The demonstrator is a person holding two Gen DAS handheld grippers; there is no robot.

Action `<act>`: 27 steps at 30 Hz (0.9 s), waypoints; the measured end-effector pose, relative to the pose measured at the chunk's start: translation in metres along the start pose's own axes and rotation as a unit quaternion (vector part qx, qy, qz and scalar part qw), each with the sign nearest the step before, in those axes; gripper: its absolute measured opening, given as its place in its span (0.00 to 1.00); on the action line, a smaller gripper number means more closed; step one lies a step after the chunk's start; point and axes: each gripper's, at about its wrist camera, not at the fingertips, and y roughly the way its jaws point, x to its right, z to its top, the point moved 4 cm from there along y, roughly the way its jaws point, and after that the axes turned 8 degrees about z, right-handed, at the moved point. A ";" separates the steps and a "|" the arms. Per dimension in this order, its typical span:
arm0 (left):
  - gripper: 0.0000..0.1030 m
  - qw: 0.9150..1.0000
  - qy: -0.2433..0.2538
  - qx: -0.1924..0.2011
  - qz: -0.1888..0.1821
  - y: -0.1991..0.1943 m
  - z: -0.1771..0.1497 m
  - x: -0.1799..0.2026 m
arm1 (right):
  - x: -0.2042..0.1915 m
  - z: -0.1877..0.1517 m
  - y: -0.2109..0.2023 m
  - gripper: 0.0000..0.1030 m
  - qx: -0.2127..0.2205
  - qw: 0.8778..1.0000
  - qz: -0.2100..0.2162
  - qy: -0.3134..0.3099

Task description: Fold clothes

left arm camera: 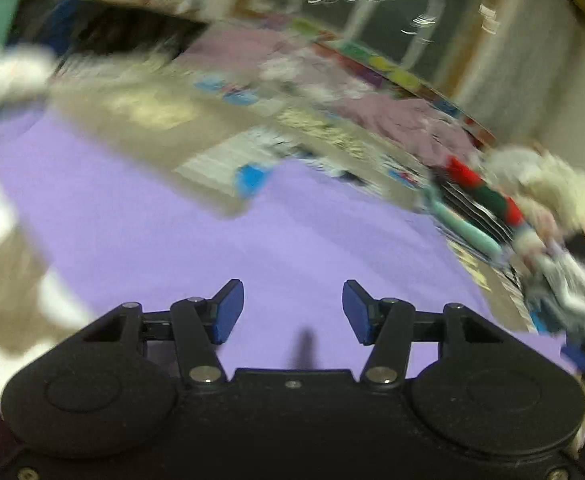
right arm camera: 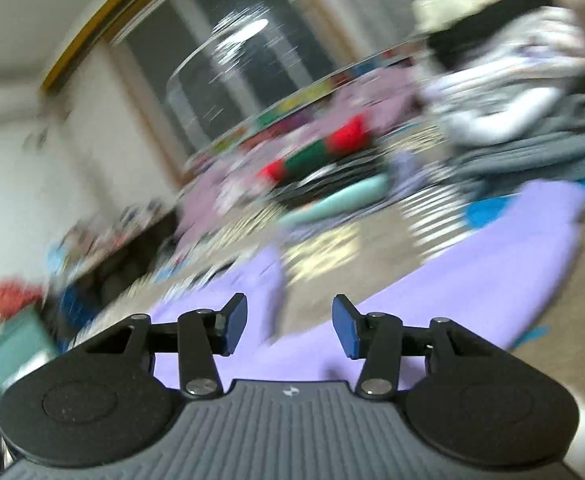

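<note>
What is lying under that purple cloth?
The purple cloth lies spread on a patterned play mat, visible around its edges. Whatever lies directly beneath the cloth is covered.

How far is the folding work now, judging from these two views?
Done: nothing clearly; blur hides whether the grey pile is folded. In hand: nothing. The left hand-held gripper and right hand-held gripper are both open above the purple garment, which lies spread on the floor. Left: folding that garment and probably the pink clothes behind.
</note>
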 end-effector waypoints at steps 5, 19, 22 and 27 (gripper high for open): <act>0.41 0.995 -0.090 -0.014 -0.041 -0.013 0.013 -0.028 | -0.052 -0.034 0.011 0.47 -0.083 0.994 0.044 -0.056; 0.50 0.963 -0.267 0.025 0.040 -0.011 0.047 -0.123 | -0.088 -0.068 -0.018 0.47 -0.131 0.988 0.030 -0.081; 0.50 0.972 -0.230 0.044 0.026 -0.027 0.051 -0.109 | -0.068 -0.053 -0.030 0.47 -0.080 0.996 0.000 -0.026; 0.52 0.992 -0.110 0.050 -0.030 -0.031 0.038 -0.049 | -0.042 -0.050 -0.045 0.49 -0.061 0.996 -0.049 0.036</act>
